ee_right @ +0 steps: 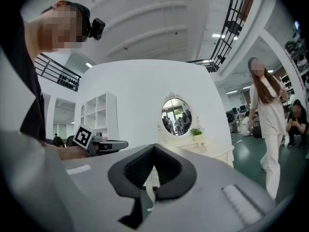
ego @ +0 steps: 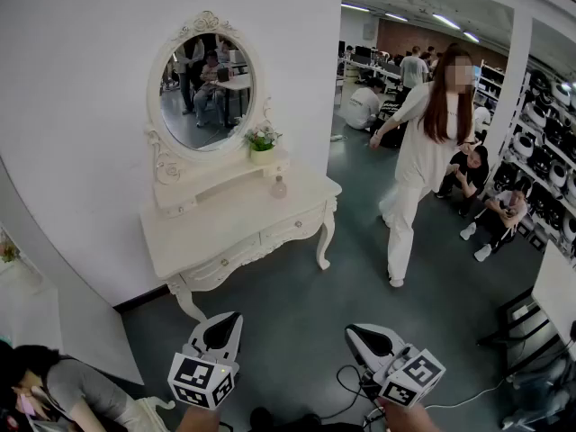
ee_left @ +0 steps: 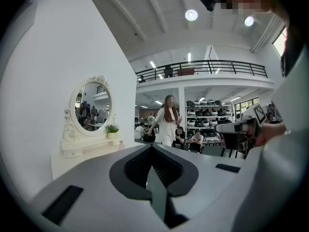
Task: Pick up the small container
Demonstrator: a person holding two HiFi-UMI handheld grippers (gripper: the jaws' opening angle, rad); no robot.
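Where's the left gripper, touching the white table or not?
Apart. Head view shows grey floor between the left gripper and the white table.

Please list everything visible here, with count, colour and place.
dressing table: 1, cream, against white wall
oval mirror: 1, cream frame, on the dressing table
potted plant: 1, green, shelf under the mirror
small container: 1, pale, tabletop, right end
walking person: 1, white clothes, right of table
seated people: several, dark or white clothes, floor at right
left gripper: 1, grey-white, shut, empty, bottom left
right gripper: 1, grey-white, shut, empty, bottom right
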